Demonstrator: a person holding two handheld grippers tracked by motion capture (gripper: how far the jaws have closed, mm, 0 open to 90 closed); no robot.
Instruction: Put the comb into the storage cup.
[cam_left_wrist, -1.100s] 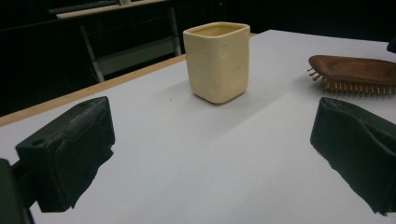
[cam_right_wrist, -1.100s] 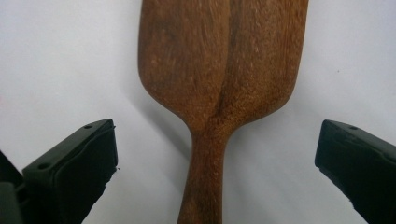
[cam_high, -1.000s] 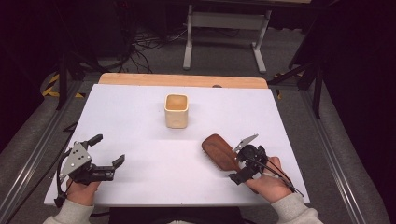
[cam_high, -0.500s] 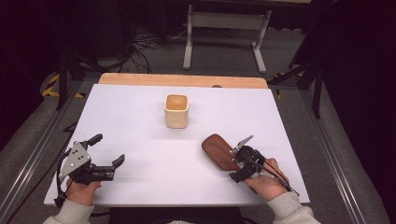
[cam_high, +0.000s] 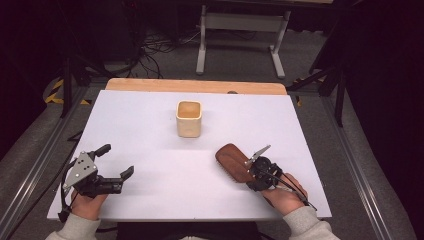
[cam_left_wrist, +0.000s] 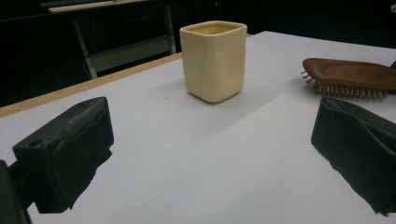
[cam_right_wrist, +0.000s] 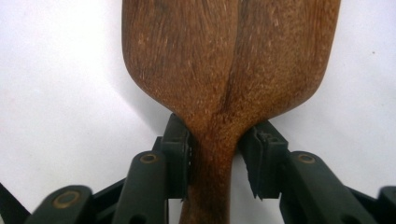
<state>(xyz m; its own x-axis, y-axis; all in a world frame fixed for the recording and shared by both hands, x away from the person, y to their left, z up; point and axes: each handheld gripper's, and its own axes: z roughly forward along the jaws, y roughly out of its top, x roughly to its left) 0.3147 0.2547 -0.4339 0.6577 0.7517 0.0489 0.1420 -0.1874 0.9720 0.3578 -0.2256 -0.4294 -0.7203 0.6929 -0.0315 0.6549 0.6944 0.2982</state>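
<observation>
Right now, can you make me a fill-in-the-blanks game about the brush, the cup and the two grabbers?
1. The right gripper is shut on the ____ of the wooden hairbrush.
2. The hairbrush's bristles point ____.
3. The left gripper is ____ and holds nothing.
4. The cream cup stands ____ on the white table.

Missing words: handle; down; open; upright

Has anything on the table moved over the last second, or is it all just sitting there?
Very little changed. The right tool drew slightly back toward the person, jaws around the handle of the brown wooden hairbrush, which barely shifted. The cream square cup stayed put, and the left tool stayed open over the white table.
</observation>
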